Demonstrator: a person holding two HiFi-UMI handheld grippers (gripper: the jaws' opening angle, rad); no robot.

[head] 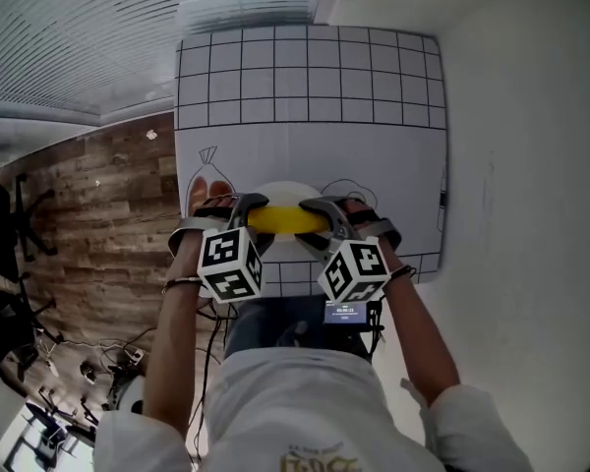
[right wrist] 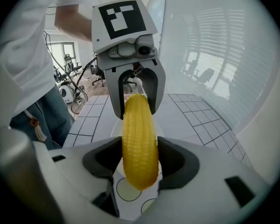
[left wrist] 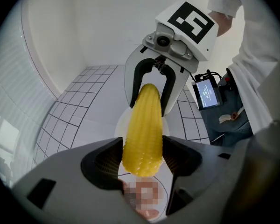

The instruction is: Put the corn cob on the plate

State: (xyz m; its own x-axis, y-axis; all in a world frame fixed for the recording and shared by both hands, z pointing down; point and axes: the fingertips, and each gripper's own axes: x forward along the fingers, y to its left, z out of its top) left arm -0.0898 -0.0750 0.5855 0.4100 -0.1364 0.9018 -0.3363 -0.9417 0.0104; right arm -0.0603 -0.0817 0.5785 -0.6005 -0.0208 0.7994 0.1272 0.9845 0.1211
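The person's white shirt (head: 305,411) fills the near edge of the head view, on the near side of the plate (head: 286,192). Two bare forearms (head: 172,347) extend from it toward the plate. The left gripper (head: 248,210) sits at the plate's left edge and the right gripper (head: 320,214) at its right edge. Both are angled steeply down, with their jaws facing one another. The corn cob (head: 287,219) spans between them over the plate's middle, its long axis level and running left to right. Each gripper's jaws pinch one end of the cob, pads pressed against its sides. Whether the cob touches the plate cannot be determined, nor which end is the tapered tip. The plate rests on a white table (head: 310,87), with a black grid printed beyond the plate.
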